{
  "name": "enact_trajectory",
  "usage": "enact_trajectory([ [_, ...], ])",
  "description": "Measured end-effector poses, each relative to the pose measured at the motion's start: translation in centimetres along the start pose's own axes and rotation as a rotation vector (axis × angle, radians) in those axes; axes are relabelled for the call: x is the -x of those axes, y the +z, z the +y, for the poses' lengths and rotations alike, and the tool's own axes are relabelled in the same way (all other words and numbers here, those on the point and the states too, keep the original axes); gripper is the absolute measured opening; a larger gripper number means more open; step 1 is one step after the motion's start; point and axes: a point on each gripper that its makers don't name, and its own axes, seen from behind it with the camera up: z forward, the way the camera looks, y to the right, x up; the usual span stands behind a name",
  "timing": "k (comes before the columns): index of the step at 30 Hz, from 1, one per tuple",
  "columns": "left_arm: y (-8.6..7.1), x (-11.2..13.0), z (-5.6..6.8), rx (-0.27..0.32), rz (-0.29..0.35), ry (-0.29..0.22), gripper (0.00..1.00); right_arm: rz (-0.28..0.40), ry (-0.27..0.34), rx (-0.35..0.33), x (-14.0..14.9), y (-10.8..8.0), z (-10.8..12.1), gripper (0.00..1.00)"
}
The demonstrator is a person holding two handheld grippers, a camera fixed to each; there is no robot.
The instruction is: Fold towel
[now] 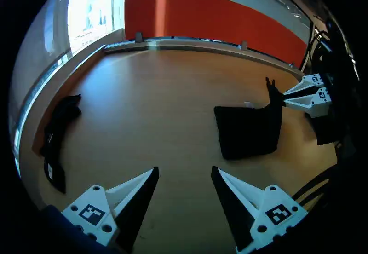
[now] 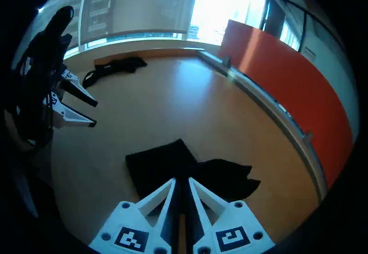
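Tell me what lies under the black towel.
The wooden table shows around the towel; the right gripper pinches one raised edge. Whatever the cloth covers is hidden.

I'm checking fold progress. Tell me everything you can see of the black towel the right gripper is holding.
The black towel is soft, plain dark cloth, lying mostly flat on the wooden table. One edge is lifted and crumpled, pinched between the closed fingers of the right gripper. The left gripper is open and apart from it.
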Motion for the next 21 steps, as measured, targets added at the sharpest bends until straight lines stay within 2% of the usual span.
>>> enact_trajectory([
  [6, -1.0, 0.7, -1.1, -0.021, 0.003, -0.026, 0.84, -0.022, -0.015, -0.085, -0.8, 3.8, -3.5, 0.04],
  [12, -1.6, 1.9, -1.8, -0.032, -0.004, -0.060, 0.84, -0.074, 0.007, -0.176, 0.5, 7.5, -6.8, 0.04],
  [15, -1.8, 2.2, -2.1, -0.038, -0.005, -0.065, 0.84, -0.101, 0.008, -0.189, 1.4, 8.3, -7.4, 0.04],
  [21, -1.9, 2.7, -2.3, -0.042, -0.009, -0.074, 0.84, -0.112, 0.006, -0.195, 1.8, 8.4, -7.6, 0.05],
])
